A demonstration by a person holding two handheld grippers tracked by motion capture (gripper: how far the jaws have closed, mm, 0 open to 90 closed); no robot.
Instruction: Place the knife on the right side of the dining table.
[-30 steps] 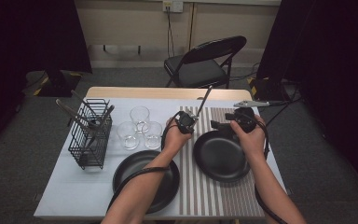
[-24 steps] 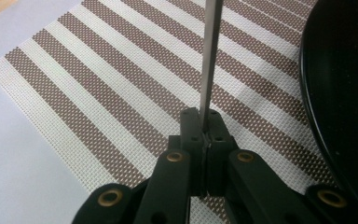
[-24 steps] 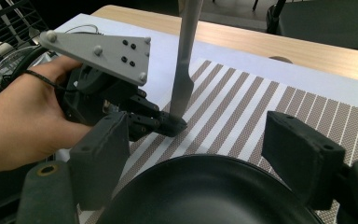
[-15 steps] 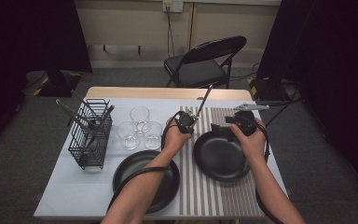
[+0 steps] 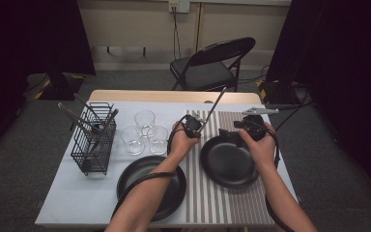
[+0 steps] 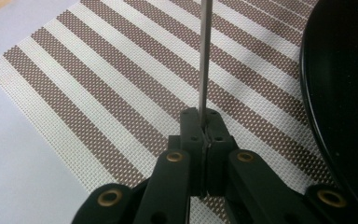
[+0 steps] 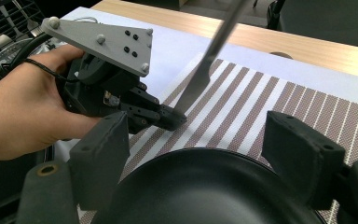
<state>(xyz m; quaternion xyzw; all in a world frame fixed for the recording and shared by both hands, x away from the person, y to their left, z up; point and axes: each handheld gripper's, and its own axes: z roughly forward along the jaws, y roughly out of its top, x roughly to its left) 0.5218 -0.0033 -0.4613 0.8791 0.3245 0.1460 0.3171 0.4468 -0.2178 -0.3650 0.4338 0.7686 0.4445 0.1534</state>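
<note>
A slim metal utensil [image 6: 205,56], most likely a table knife, though its far end is cut off or too thin to read, is pinched at its lower end between the pressed-together jaws of the left gripper [image 6: 204,122]. From that grip it rises up and away, slanting toward the far edge of the table [image 5: 77,203] in the high view [image 5: 213,107]. In the right gripper view the same flat blade [image 7: 205,65] leans over the striped placemat [image 7: 261,98].

Directly beneath the left gripper [image 5: 192,126] lies that brown-and-white striped placemat [image 6: 98,93], and just beside the gripper, on its right, sits the rim of a black plate [image 6: 349,93] resting on the mat.

The right gripper [image 7: 196,154] is spread wide, its two jaws standing on either side of the near rim of that black plate [image 7: 205,186]; whether the pads touch the plate cannot be told. In the high view the right gripper [image 5: 234,134] hovers at the plate's far edge [image 5: 227,162], near the left gripper.

Farther to the left gripper's left stand three clear glasses [image 5: 145,133], and beyond them a black wire utensil basket [image 5: 94,140] holding utensils. A second black plate [image 5: 149,186] lies nearer the person, below the left forearm. A black folding chair [image 5: 212,65] stands beyond the table.
</note>
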